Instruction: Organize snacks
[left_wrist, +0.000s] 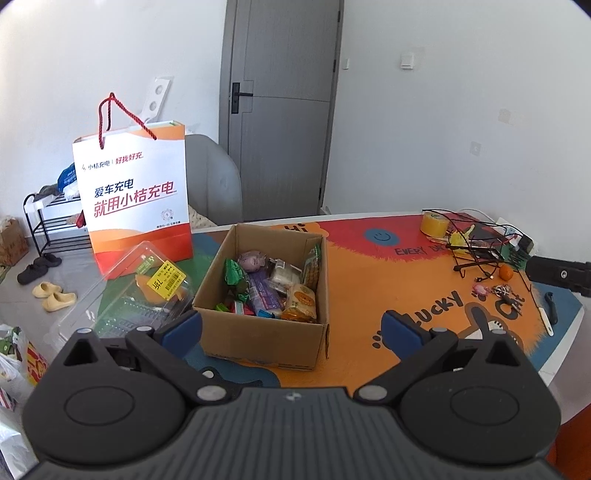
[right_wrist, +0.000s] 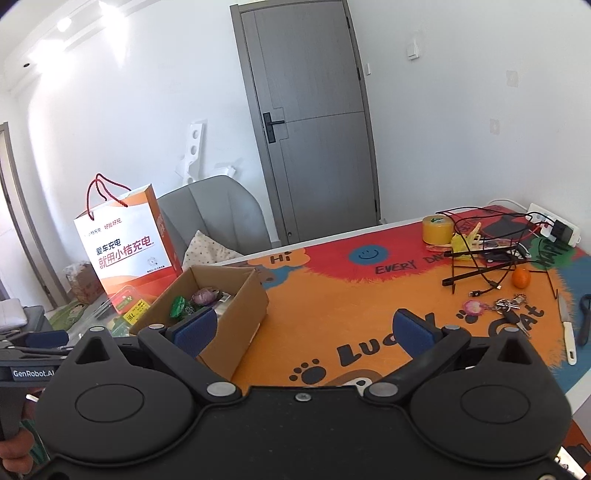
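Note:
An open cardboard box (left_wrist: 258, 332) stands on the colourful table mat, holding several wrapped snacks (left_wrist: 273, 288). It also shows in the right wrist view (right_wrist: 236, 314). A clear plastic clamshell with a yellow label (left_wrist: 147, 291) lies to its left. My left gripper (left_wrist: 291, 326) is open and empty, held in front of the box. My right gripper (right_wrist: 303, 328) is open and empty, to the right of the box, above the mat. The right gripper's body shows at the right edge of the left wrist view (left_wrist: 557, 275).
An orange and white paper bag (left_wrist: 136, 199) stands behind the clamshell. At the table's far right lie a yellow tape roll (right_wrist: 437, 229), tangled cables and a black stand (right_wrist: 484, 258), a small orange (right_wrist: 521, 277), keys (right_wrist: 509, 308) and a knife (right_wrist: 567, 328). A grey chair (right_wrist: 218, 218) stands behind the table.

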